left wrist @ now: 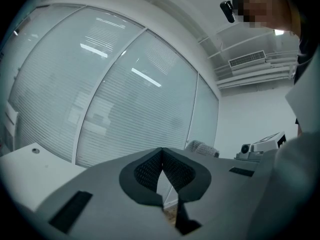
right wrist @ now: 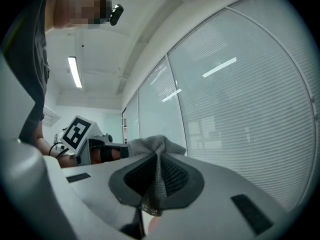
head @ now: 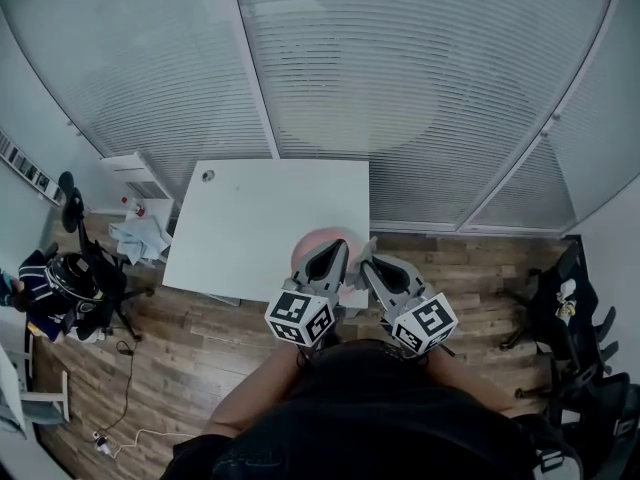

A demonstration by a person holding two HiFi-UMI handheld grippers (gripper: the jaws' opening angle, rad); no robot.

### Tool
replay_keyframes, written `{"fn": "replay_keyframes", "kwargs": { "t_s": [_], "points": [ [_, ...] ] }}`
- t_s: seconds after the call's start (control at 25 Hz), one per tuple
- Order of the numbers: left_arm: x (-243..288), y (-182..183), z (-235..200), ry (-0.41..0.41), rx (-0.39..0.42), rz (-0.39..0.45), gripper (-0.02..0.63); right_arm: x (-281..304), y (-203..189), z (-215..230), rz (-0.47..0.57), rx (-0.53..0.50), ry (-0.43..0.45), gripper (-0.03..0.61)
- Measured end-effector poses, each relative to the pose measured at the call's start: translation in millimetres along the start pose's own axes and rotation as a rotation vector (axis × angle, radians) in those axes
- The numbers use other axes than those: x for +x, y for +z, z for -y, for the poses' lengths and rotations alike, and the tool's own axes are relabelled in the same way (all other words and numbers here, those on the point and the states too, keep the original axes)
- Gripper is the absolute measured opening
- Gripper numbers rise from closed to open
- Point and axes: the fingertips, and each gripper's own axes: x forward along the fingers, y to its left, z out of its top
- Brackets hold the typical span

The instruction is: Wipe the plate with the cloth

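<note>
Room: blinded glass partition, wood floor, and a white table [head: 250, 218] in front of you.
Left gripper [left wrist: 161, 153]: its jaws are pressed together with nothing between them. You probably keep it free to steady the plate.
Right gripper [right wrist: 159, 154]: it is clamped on the cloth [right wrist: 150, 145], pinched at a fold so the loose part bunches past the tips as a wiping pad.
Pose: you hold both grippers level and side by side, above the table's near edge.
Plate [head: 318, 239]: pink and round, near the table's near right corner. The left gripper's tips partly cover it, and the cloth is not on it yet.
Cloth look: grey, coarse knit, crumpled into a peak, with a short tail hanging below the pads.
</note>
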Motion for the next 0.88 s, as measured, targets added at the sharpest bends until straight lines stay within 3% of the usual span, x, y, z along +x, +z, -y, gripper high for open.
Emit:
{"fn": "replay_keyframes", "kwargs": {
  "t_s": [0.48, 0.68, 0.88],
  "points": [
    [-11, 2, -61, 0.017, -0.015, -0.011, 0.015, 57, -12, -17, -0.033, -0.021, 0.005, 0.038],
    [-7, -2, -73, 0.049, -0.031, -0.022, 0.015, 65, -10, -17, -0.049, -0.128, 0.021, 0.038],
    [-1, -1, -88, 0.082, -0.018, -0.029, 0.015, 82, -11, -11, -0.05, -0.15, 0.047, 0.038]
  ]
}}
